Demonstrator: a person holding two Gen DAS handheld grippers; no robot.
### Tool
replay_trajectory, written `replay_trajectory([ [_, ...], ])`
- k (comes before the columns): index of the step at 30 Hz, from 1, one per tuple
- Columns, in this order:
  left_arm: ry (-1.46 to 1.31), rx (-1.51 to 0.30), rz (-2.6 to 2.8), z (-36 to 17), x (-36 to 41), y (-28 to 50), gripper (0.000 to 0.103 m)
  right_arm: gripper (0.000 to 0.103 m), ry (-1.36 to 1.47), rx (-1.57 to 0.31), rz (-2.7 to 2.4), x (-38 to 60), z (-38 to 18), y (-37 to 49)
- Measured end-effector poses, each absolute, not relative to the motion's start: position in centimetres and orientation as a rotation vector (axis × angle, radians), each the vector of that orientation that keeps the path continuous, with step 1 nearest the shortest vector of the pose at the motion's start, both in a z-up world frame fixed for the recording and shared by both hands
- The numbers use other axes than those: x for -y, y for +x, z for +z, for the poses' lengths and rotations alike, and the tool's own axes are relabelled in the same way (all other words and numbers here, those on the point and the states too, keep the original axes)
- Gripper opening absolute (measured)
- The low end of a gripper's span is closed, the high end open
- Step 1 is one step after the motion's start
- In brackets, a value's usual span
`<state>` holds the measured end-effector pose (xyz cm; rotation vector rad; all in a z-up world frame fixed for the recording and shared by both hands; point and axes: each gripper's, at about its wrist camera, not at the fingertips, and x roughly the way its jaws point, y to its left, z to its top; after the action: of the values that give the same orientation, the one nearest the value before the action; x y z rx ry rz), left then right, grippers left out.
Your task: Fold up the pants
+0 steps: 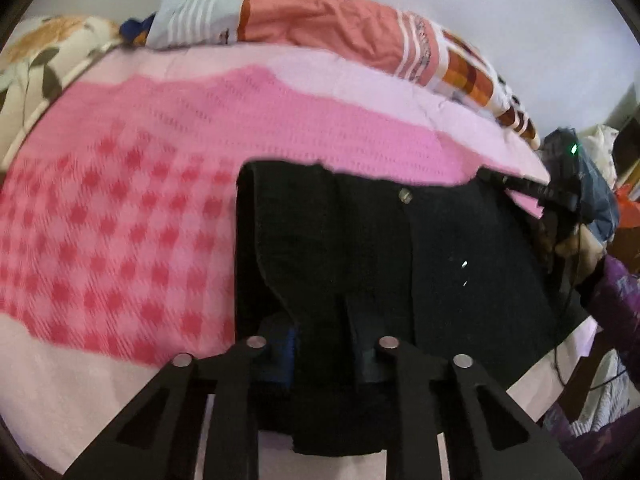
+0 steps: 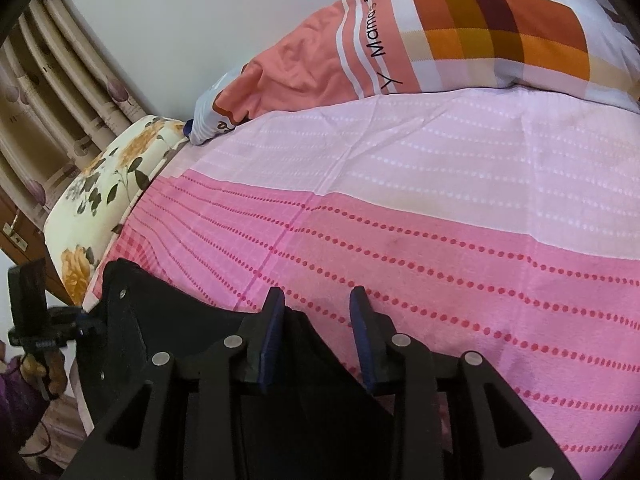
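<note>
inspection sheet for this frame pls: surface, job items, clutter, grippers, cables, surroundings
Surface: bed under a pink dotted and checked bedspread.
Job's things: black pants with a metal waist button, spread near the bed edge.
Clutter: long salmon and plaid pillow along the wall; cream floral cushion at the corner.
Grippers: left gripper has pants fabric between its fingers, closure unclear; right gripper open, pants edge lying between the fingers.
Cables: thin black cable hanging past the bed edge.
Surroundings: white wall; beige patterned curtain.
</note>
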<state>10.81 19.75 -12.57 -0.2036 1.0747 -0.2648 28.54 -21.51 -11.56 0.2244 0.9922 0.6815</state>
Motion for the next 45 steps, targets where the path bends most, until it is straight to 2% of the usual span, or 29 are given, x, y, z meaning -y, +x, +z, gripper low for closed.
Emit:
replay_trajectory([
  [6,-0.144,-0.918,-0.32,-8.6,-18.4,12.0,0.014,0.03,0.223,-0.988,0.674,21.6,-11.6,28.5],
  [9,-0.155,-0.977,-0.261,-11.6,-19.5,13.4,0.011,0.032,0.217,-0.982,0.667,21.4,-11.5,28.5],
  [11,-0.282,-1.055,-0.262,-14.8,-22.0,13.1,0.011,0.034,0.216,-0.98,0.665,21.4,-11.4,28.4],
  [15,-0.283,-1.0,-0.24,-15.3,-22.3,11.0,0.013,0.04,0.222,-0.978,0.679,21.4,-11.4,28.4],
  [18,-0.283,-0.96,-0.216,-15.5,-22.1,10.5,0.02,0.047,0.219,-0.981,0.697,21.2,-11.4,28.5],
  [21,-0.3,-0.94,-0.208,-15.4,-22.5,10.1,0.031,0.055,0.241,-1.0,0.694,21.4,-11.2,28.6],
  [22,-0.312,-0.941,-0.201,-15.3,-22.6,10.2,0.037,0.061,0.271,-1.004,0.683,21.8,-11.1,28.7],
  [23,-0.323,-0.943,-0.176,-15.0,-22.9,10.2,0.043,0.063,0.301,-1.003,0.656,22.3,-10.9,28.6],
  [24,-0.317,-0.942,-0.132,-14.6,-23.1,10.1,0.06,0.063,0.329,-0.989,0.624,23.0,-10.7,28.5],
  [25,-0.312,-0.921,-0.097,-14.0,-23.4,9.8,0.063,0.063,0.369,-0.964,0.59,24.0,-10.4,28.3],
  [29,-0.283,-0.817,-0.029,-11.1,-23.7,8.9,0.066,0.063,0.561,-0.884,0.494,29.4,-9.0,26.6],
  [33,-0.271,-0.767,-0.157,-8.9,-21.4,9.0,0.068,0.063,0.716,-0.834,0.493,35.7,-7.4,21.2],
  [35,-0.205,-0.787,-0.221,-8.8,-18.8,10.0,0.07,0.063,0.702,-0.823,0.45,39.1,-6.5,17.1],
  [38,-0.086,-0.9,-0.197,-11.5,-15.8,12.5,0.07,0.063,0.671,-0.818,0.312,44.3,-5.8,10.7],
  [41,-0.207,-0.955,-0.199,-14.2,-17.2,14.2,0.071,0.063,0.701,-0.804,0.106,51.0,-6.0,3.9],
  [45,-0.313,-0.964,-0.184,-13.1,-17.7,14.3,0.071,0.065,0.735,-0.816,-0.127,58.7,-7.2,-2.8],
])
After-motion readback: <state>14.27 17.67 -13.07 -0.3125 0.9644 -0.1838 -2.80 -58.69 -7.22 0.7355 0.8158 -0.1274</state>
